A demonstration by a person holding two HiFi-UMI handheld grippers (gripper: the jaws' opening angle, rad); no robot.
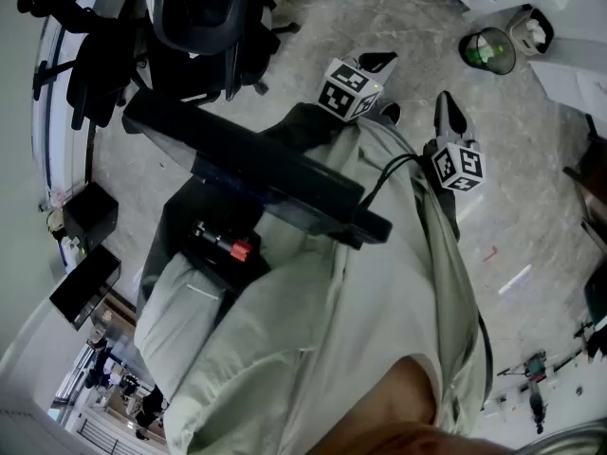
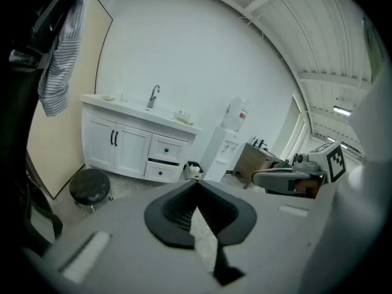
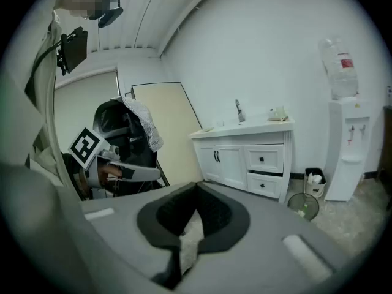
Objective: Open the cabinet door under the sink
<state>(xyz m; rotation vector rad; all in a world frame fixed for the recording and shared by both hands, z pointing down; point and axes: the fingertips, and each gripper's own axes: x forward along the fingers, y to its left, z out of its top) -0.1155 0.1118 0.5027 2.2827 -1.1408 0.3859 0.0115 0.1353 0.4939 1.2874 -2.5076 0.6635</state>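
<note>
A white sink cabinet stands against the far wall, with its two doors (image 2: 116, 149) (image 3: 223, 164) closed. A pair of black handles (image 2: 114, 138) (image 3: 216, 156) sits where the doors meet, and a faucet (image 2: 153, 95) rises above them. Both grippers are held in the air, well away from the cabinet and pointing toward it. My left gripper (image 2: 197, 185) (image 1: 379, 62) is shut with nothing in it. My right gripper (image 3: 197, 185) (image 1: 446, 110) is also shut and empty, and it hangs beside the left one. Each gripper shows in the other's view.
Two drawers (image 2: 165, 149) sit beside the doors. A round black stool (image 2: 90, 185) stands on the floor before the cabinet. A water dispenser (image 3: 349, 146), a small bin (image 3: 314, 181) and a mesh waste basket (image 3: 304, 204) stand nearby. A black office chair (image 1: 204, 17) is behind me.
</note>
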